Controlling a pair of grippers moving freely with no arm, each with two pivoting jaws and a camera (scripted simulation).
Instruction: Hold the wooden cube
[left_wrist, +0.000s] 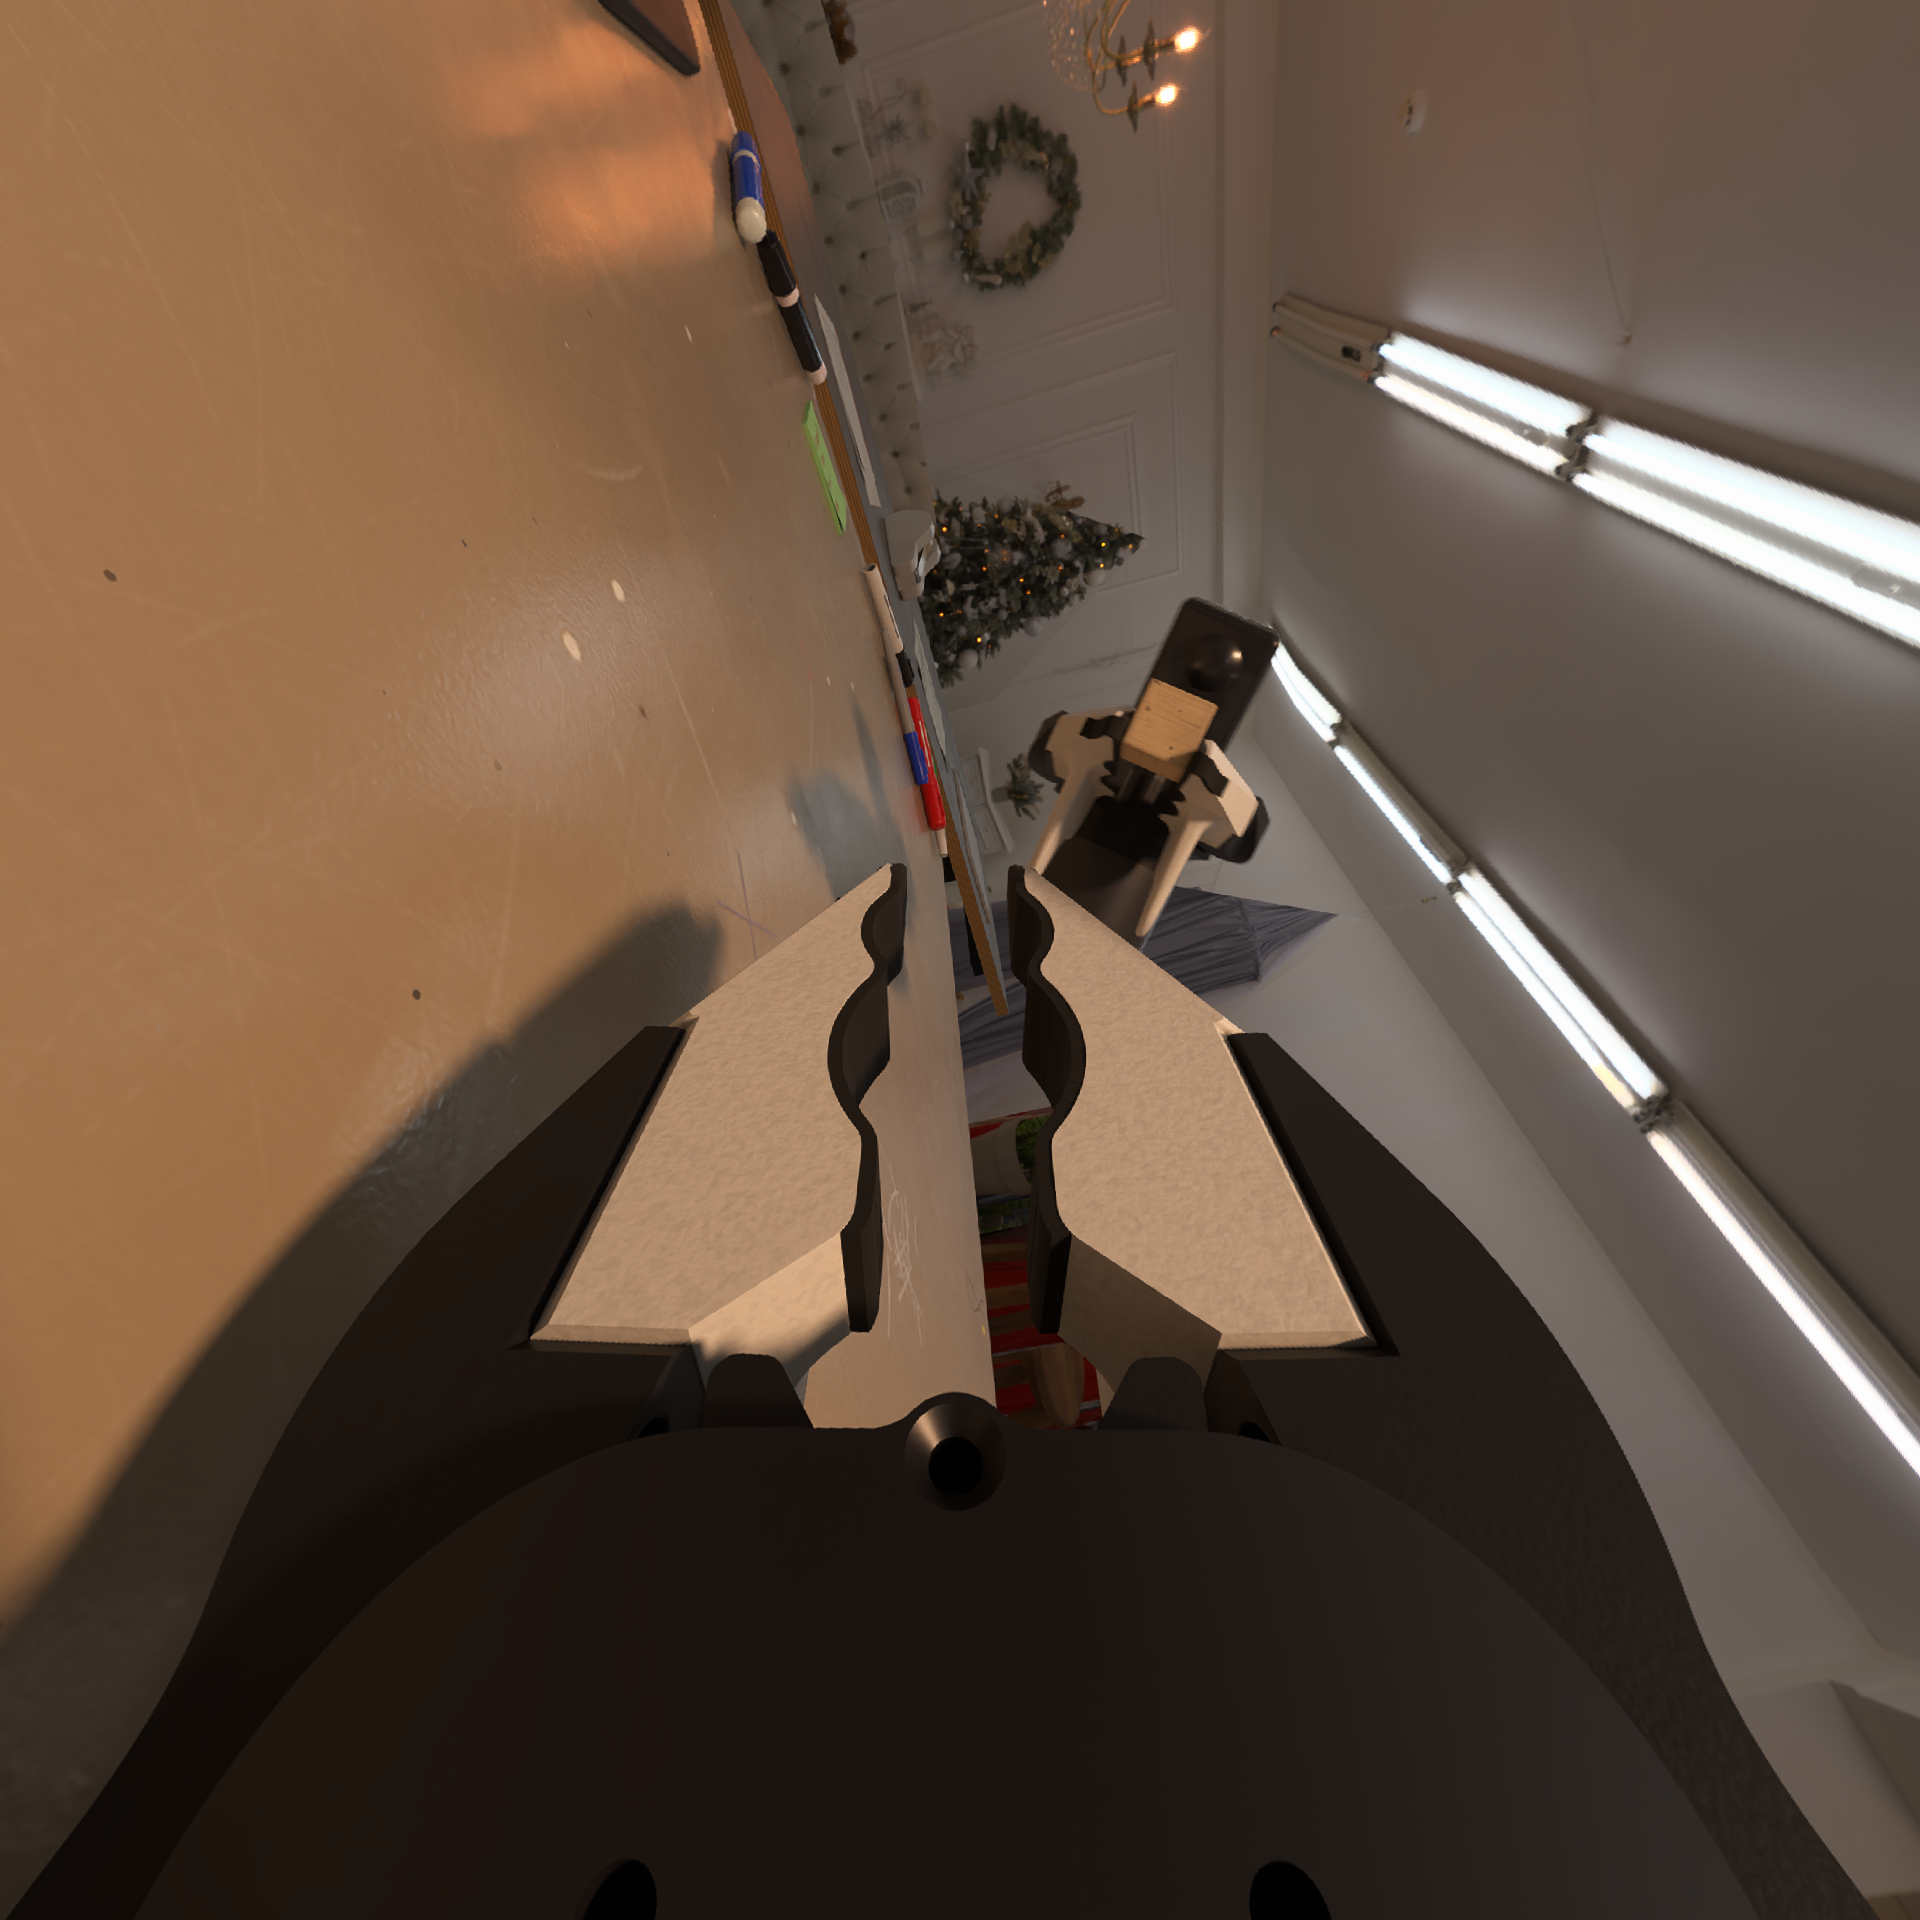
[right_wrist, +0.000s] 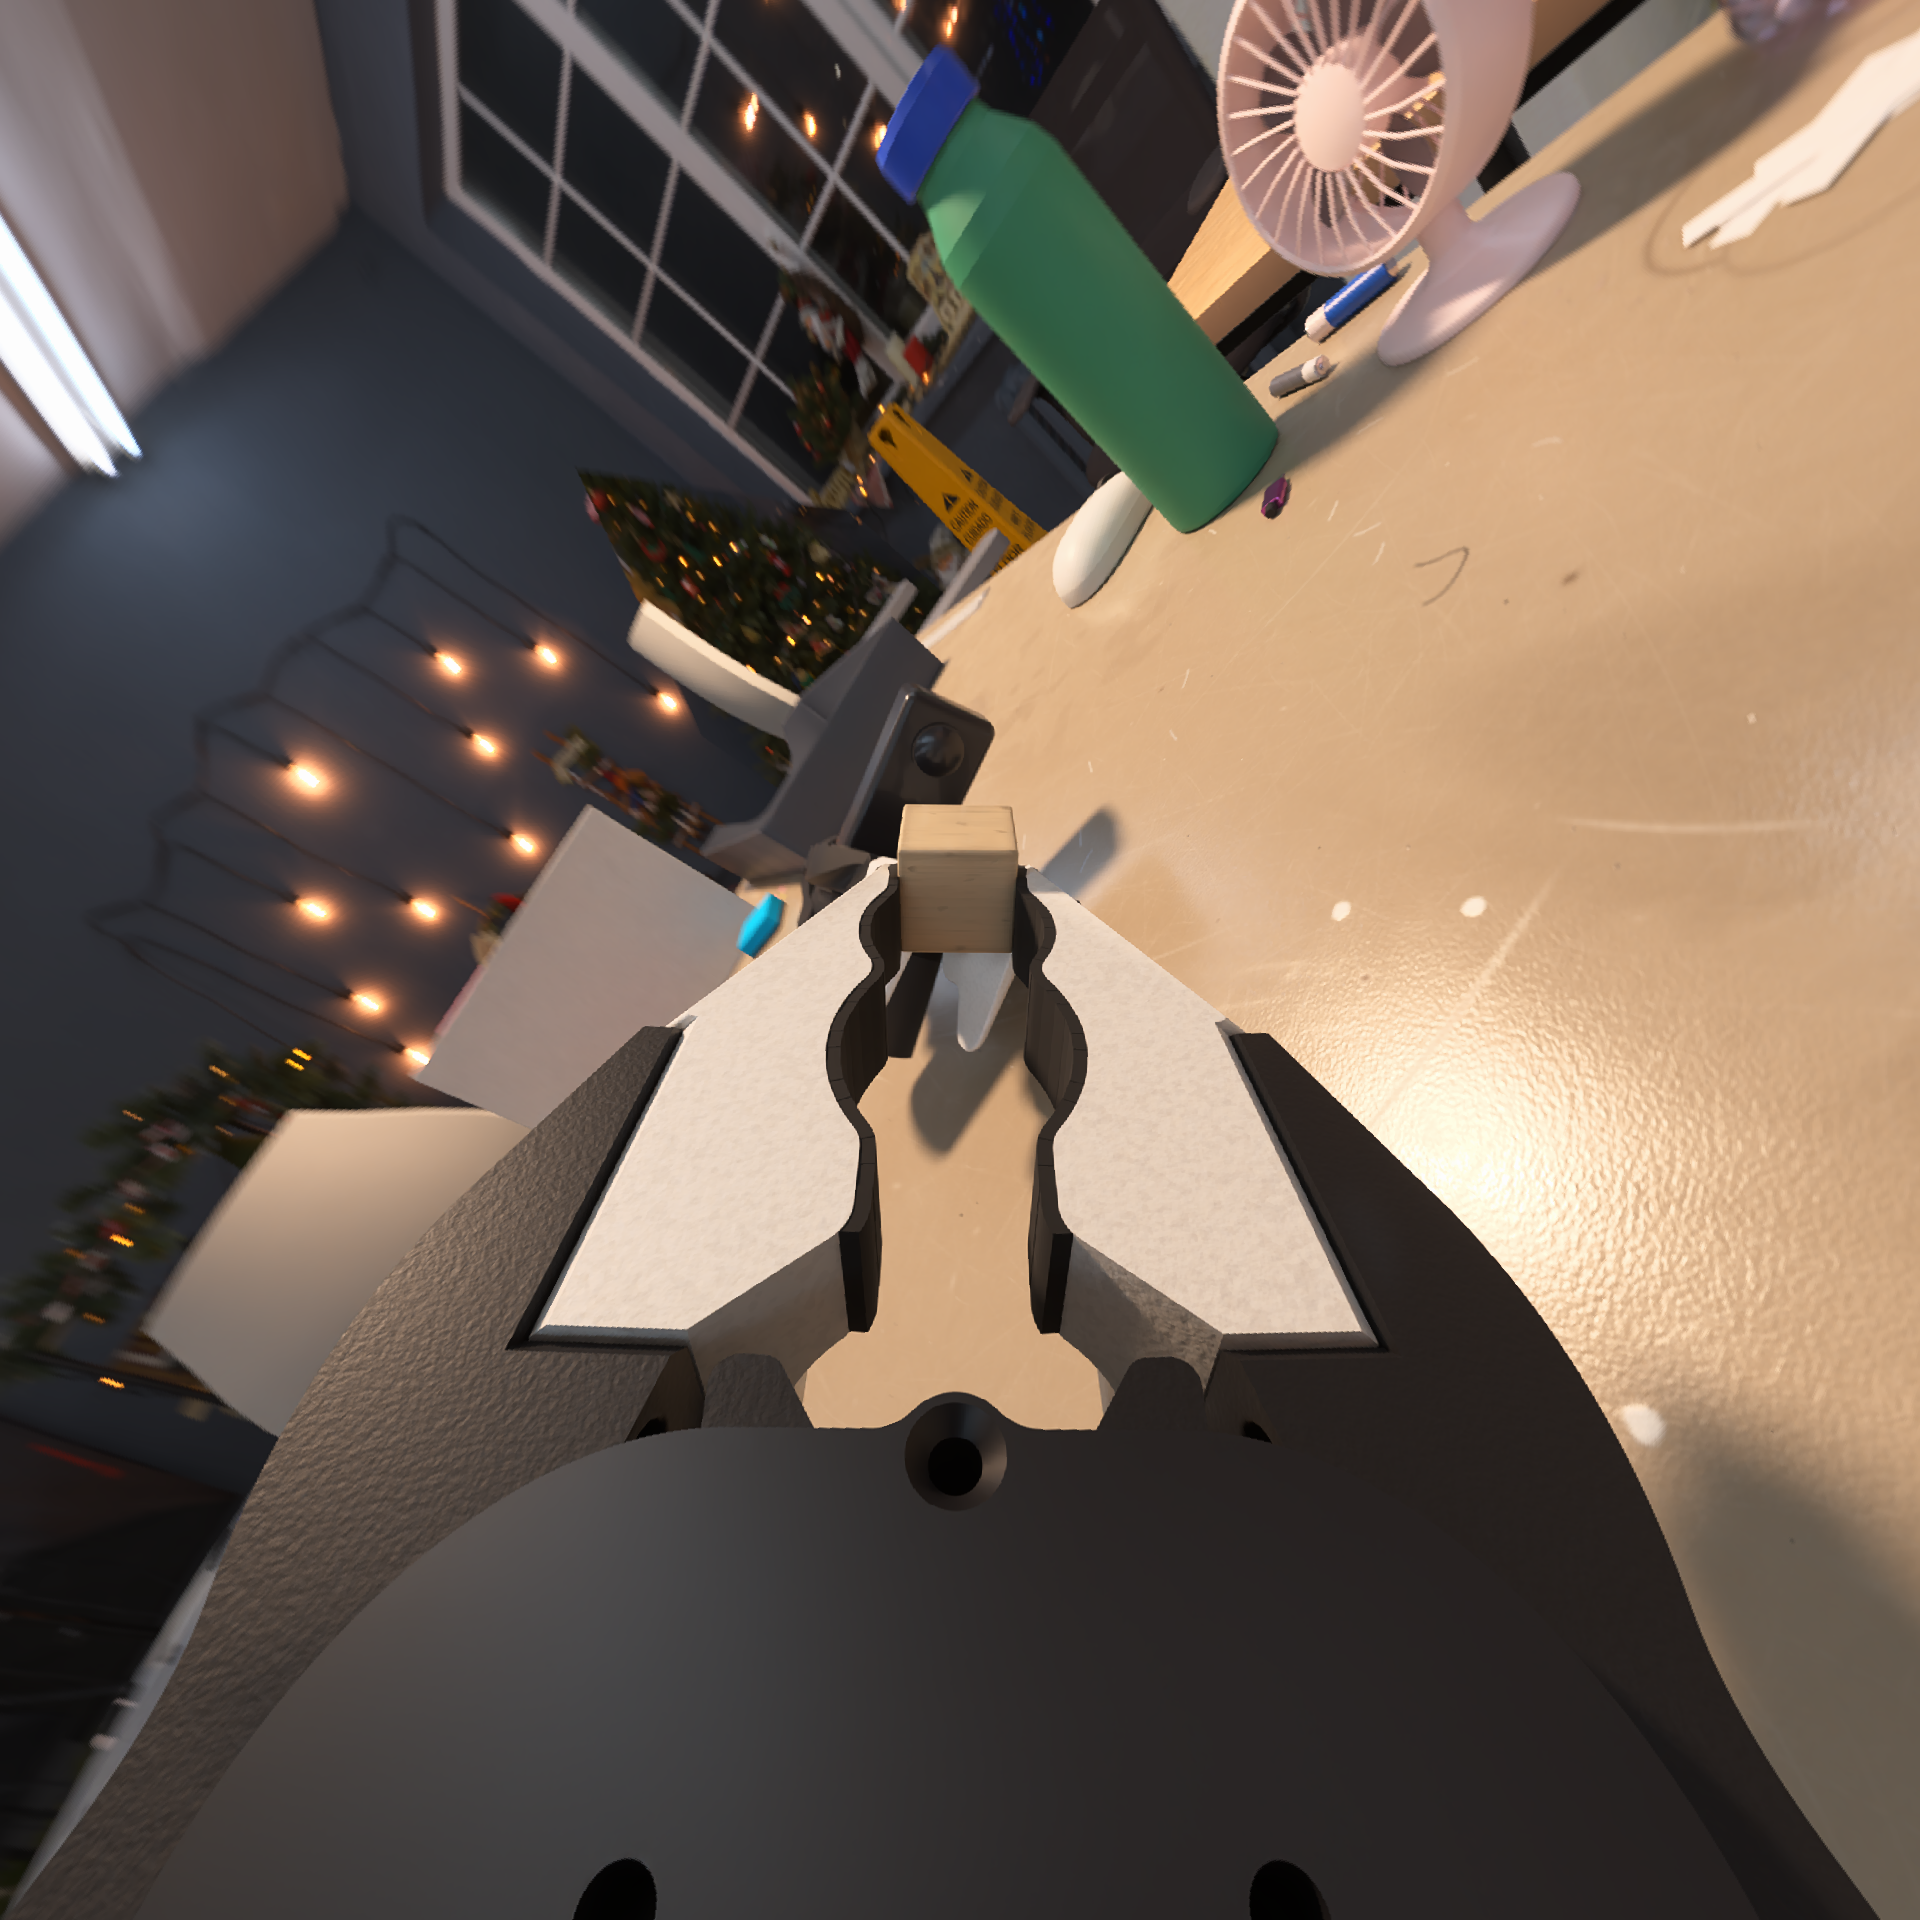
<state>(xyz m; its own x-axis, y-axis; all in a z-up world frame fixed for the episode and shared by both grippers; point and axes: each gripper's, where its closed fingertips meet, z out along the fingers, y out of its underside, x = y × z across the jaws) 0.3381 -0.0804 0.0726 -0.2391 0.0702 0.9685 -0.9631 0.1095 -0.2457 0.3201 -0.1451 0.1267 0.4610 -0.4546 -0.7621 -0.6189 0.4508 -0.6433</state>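
Note:
In the right wrist view, my right gripper is shut on the wooden cube. The cube is a small pale block pinched between the fingertips, held above the tan table. In the left wrist view the same cube shows farther off in the right gripper, which faces this camera. My left gripper has its jaws apart with nothing between them, beside the table's edge. It also shows in the right wrist view, just behind and below the cube, pointing back at it.
A green bottle with a blue cap, a pink desk fan, a white rounded object, markers and paper are on the table. Several markers and a green piece lie along the table's edge.

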